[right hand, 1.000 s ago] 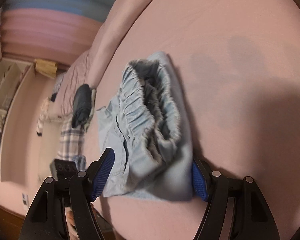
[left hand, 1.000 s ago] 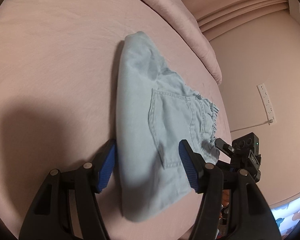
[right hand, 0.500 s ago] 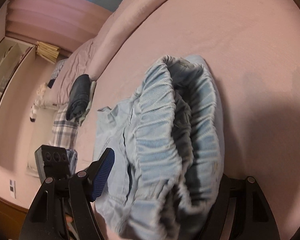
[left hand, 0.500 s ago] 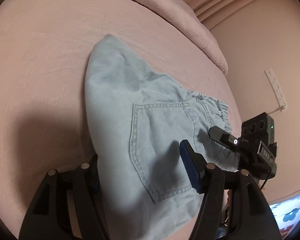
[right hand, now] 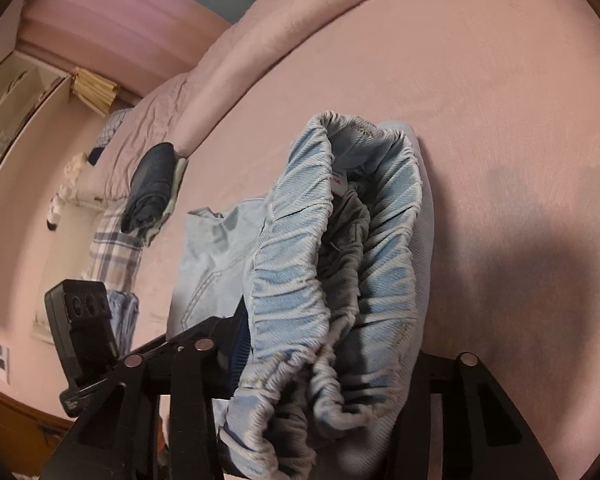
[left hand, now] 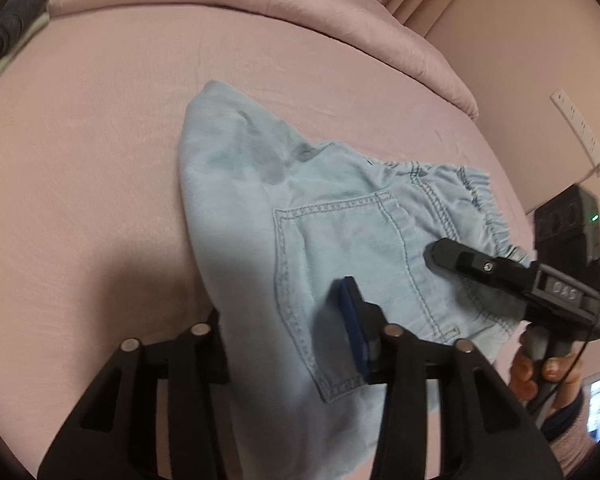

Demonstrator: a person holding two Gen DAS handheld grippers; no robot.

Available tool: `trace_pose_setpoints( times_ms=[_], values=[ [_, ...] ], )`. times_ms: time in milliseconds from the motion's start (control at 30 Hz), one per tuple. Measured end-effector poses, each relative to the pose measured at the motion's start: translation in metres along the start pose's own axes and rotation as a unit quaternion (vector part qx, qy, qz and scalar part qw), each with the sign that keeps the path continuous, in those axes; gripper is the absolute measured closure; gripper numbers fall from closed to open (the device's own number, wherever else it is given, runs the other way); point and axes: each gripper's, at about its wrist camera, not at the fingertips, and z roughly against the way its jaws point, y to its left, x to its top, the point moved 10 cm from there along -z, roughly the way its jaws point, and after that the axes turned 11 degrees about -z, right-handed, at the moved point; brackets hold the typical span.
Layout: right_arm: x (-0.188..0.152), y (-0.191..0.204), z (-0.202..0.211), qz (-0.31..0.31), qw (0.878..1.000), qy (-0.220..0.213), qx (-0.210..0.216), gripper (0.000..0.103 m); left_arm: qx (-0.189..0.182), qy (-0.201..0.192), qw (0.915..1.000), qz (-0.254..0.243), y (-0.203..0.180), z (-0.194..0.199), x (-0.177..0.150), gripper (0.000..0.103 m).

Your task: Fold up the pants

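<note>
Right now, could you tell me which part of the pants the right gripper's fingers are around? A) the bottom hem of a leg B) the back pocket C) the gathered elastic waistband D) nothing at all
C: in the right wrist view the ruched elastic waistband of the light blue pants sits bunched between the right gripper fingers.

Pink bed [left hand: 100, 168] w/ lt-blue pants [left hand: 340, 232], dark folded clothes [right hand: 150, 192] on it.

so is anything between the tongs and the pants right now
Nothing visible is. The light blue pants already lie between the fingers of the left tongs, and their elastic waistband sits inside the right tongs. Only the pink bed sheet lies underneath.
</note>
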Motion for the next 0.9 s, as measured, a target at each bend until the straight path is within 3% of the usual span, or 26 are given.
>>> trace_pose_setpoints(
  times_ms=[67,133,533,900],
  values=[
    [0.0,0.006,0.003,0.013,1.0,-0.007,-0.003,0.061,0.009,-0.005,0.9999,-0.009,-0.001,0.003,0.002,0.074],
    [-0.001,0.011,0.007,0.02,1.0,-0.011,-0.001,0.061,0.015,-0.012,0.9997,-0.017,-0.002,0.007,0.005,0.076],
    [0.004,0.045,0.029,0.065,0.997,-0.039,0.012,0.063,0.043,-0.058,0.9962,-0.049,-0.002,0.045,0.02,0.076],
    [0.018,0.065,0.02,0.085,0.995,-0.042,0.019,0.063,0.058,-0.072,0.9945,-0.049,0.014,0.055,0.038,0.076]
  ],
)
